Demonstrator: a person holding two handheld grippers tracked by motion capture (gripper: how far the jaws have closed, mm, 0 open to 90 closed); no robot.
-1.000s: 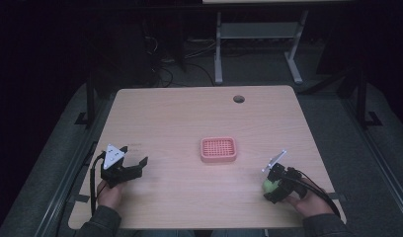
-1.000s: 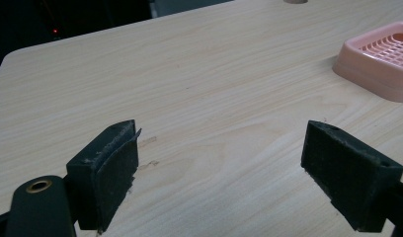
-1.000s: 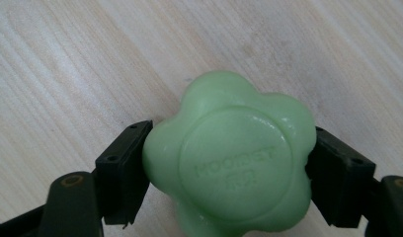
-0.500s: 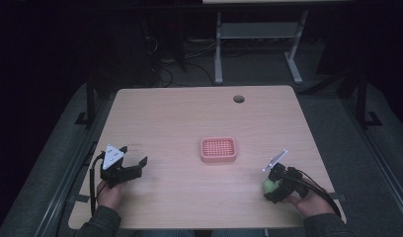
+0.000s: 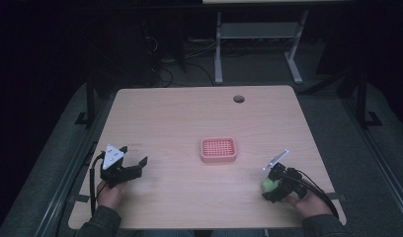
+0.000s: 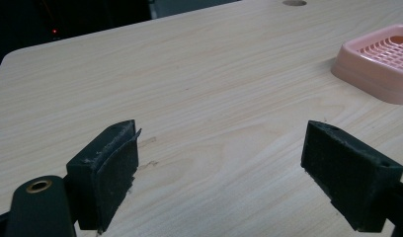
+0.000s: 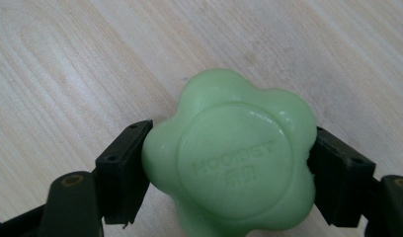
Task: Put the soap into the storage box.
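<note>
High view: right gripper (image 5: pixel 266 186) sits near the desk (image 5: pixel 189 118) front-right corner, fingers clamped on a green soap bar (image 5: pixel 267 185); pink soap dish (image 5: pixel 219 149) mid-desk, well apart. Left gripper (image 5: pixel 133 165) front-left, fingers spread, nothing in them.
Left gripper view: fingers (image 6: pixel 106 170) wide apart over bare desk, dish (image 6: pixel 382 61) off to the right.
Right gripper view: flower-shaped soap (image 7: pixel 234 158), stamped face toward the camera, pinched at opposite edges. Roundish, no real long axis. Probably light, stiff, slick, so the notches between lobes look the safest hold.
</note>
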